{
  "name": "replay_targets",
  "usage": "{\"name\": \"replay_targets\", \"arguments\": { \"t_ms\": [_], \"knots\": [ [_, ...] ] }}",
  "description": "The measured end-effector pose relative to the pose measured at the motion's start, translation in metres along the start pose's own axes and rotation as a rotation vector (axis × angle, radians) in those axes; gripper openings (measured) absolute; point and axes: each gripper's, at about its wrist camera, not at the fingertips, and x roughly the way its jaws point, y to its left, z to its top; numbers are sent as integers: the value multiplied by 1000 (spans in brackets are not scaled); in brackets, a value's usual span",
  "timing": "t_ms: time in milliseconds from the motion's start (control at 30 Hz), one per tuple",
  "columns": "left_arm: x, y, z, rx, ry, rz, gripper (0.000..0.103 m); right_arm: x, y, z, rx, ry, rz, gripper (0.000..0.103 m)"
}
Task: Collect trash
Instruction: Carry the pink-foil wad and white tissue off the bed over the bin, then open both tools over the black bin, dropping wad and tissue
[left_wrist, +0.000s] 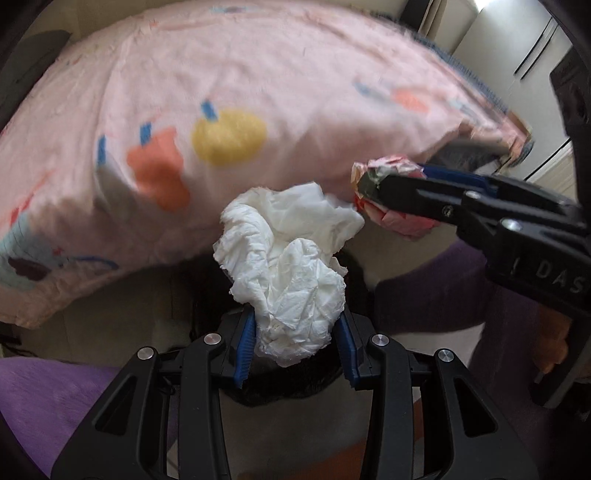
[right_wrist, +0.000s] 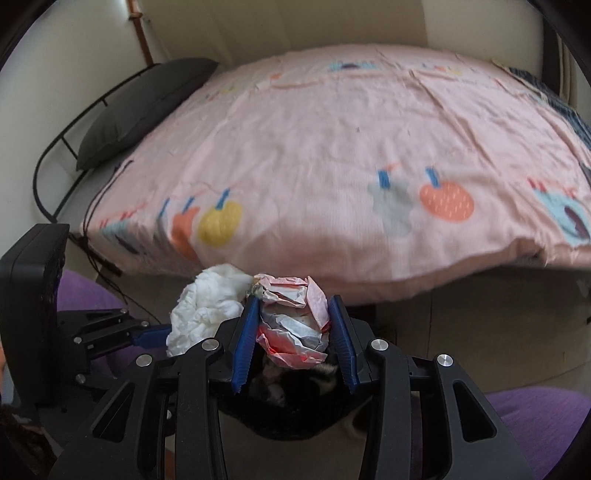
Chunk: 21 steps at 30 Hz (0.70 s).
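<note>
Bedroom floor, pale, with purple fabric (right_wrist: 535, 417) at the lower edges of both views. Left gripper (left_wrist: 297, 341) — blue pads clamped on a crumpled white tissue wad (left_wrist: 288, 266), held off the floor. Right gripper (right_wrist: 293, 332) — jaws pressed tight on a crushed pink-and-white paper ball (right_wrist: 291, 321), just beside the tissue. Beneath both: a dark opening, contents blurred. Beyond: pink patterned bedspread (right_wrist: 332, 147) overhanging the bed edge; grey pillow (right_wrist: 144, 107) at the far left.
</note>
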Motion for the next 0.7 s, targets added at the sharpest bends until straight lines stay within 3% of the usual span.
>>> {"name": "replay_targets", "arguments": {
  "t_ms": [267,700],
  "knots": [
    [53,10,-9,-85,213,9,39,52,-14,-26,185,160,-9,37],
    [139,21,-28,-182,452,-6,39,139,-37,-73,364,372,-71,37]
  ]
}}
